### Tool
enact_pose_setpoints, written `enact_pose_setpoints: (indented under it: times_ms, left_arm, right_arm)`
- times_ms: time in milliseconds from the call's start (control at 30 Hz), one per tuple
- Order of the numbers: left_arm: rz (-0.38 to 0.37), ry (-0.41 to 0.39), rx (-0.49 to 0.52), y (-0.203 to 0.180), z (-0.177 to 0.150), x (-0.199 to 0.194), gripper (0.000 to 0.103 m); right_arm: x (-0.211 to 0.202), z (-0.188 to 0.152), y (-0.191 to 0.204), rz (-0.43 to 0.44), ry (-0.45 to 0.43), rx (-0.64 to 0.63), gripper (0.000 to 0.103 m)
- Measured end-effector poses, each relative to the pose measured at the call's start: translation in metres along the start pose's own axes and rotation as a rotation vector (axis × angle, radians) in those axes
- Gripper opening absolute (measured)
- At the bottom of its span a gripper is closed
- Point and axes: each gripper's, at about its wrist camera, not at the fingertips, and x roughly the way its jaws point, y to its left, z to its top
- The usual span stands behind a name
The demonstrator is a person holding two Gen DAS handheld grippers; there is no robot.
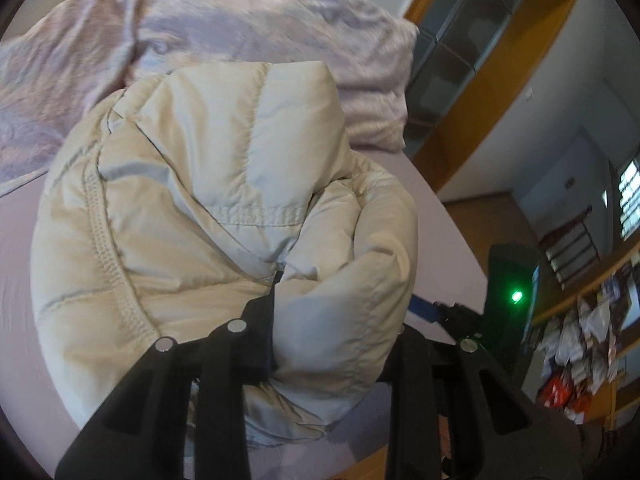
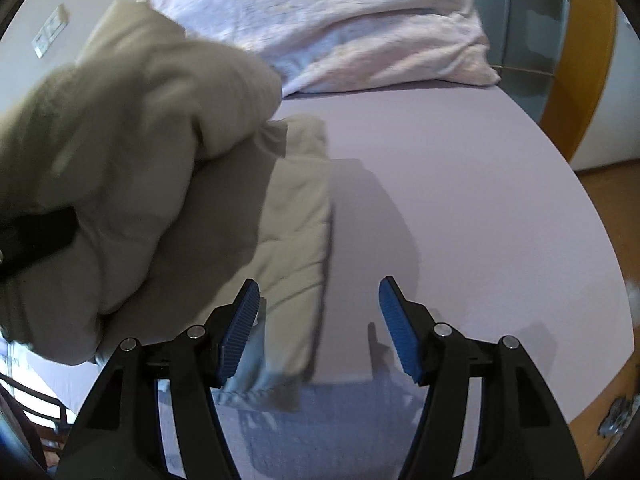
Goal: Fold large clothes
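A cream puffy quilted jacket (image 1: 208, 216) lies on a lilac bed sheet (image 1: 16, 280). My left gripper (image 1: 336, 320) has a thick bunched fold of the jacket between its fingers and holds it lifted. In the right wrist view the lifted part of the jacket (image 2: 120, 160) hangs at the left, and the flat part (image 2: 288, 232) lies on the sheet (image 2: 480, 200). My right gripper (image 2: 318, 308) is open and empty, with blue ribbed pads (image 2: 240, 336), just above the jacket's near right edge.
A crumpled pale pink duvet (image 1: 200, 32) lies at the far end of the bed, also in the right wrist view (image 2: 360, 20). A wooden-framed wardrobe (image 1: 480, 80) and cluttered shelves (image 1: 580, 340) stand to the right. The bed's right edge drops to wooden floor (image 2: 608, 208).
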Motion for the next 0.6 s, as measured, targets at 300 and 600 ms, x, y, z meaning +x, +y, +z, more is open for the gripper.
enact_pose_setpoints:
  times_ms: [300, 600]
  left_arm:
    - [-0.002, -0.049, 0.016, -0.004, 0.022, -0.028, 0.066]
    - [0.130, -0.159, -0.078, 0.057, 0.047, -0.071, 0.072]
  right_arm:
    - [-0.008, 0.010, -0.027, -0.034, -0.026, 0.057, 0.064]
    - [-0.024, 0.036, -0.023, -0.020, -0.086, 0.031, 0.064]
